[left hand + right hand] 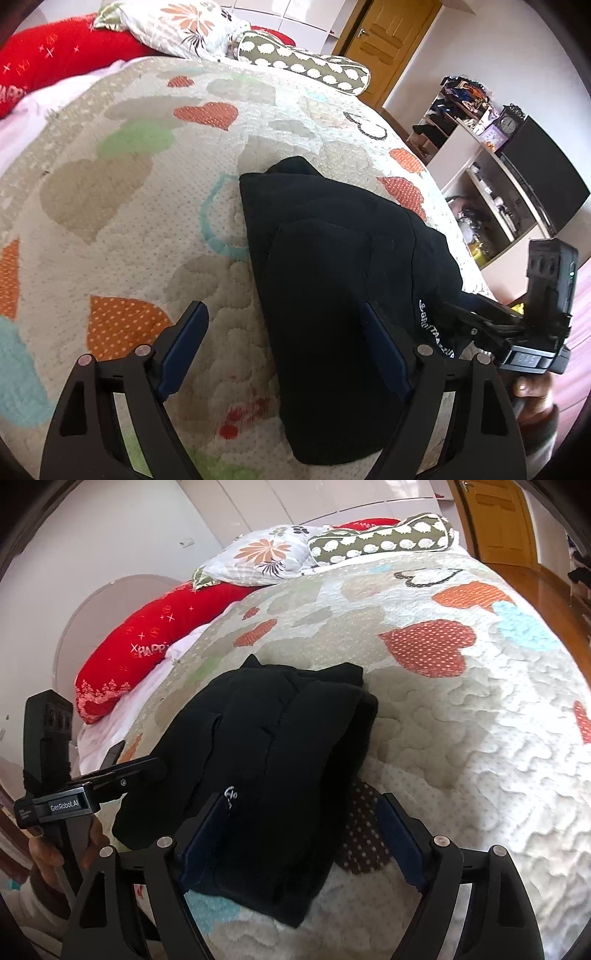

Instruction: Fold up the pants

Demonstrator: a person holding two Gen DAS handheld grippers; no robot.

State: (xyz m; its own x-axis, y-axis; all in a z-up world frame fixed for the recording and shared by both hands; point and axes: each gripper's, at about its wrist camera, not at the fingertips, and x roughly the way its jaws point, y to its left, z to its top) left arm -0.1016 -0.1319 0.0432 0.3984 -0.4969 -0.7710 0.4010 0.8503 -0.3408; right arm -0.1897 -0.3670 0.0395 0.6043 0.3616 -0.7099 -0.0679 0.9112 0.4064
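Observation:
The black pants (332, 280) lie folded in a thick compact bundle on the heart-patterned quilt (129, 206); they also show in the right wrist view (273, 760). My left gripper (284, 332) is open and empty, its right finger over the bundle's near part, its left finger over the quilt. My right gripper (303, 823) is open and empty, hovering over the bundle's near right corner. Each gripper shows from the side in the other's view, the right one (491, 317) and the left one (122, 768).
A red pillow (144, 646), a floral pillow (258, 554) and a dotted bolster (380, 539) lie at the head of the bed. Shelves with clutter (480, 147) and a wooden door (384, 37) stand beyond the bed's right edge.

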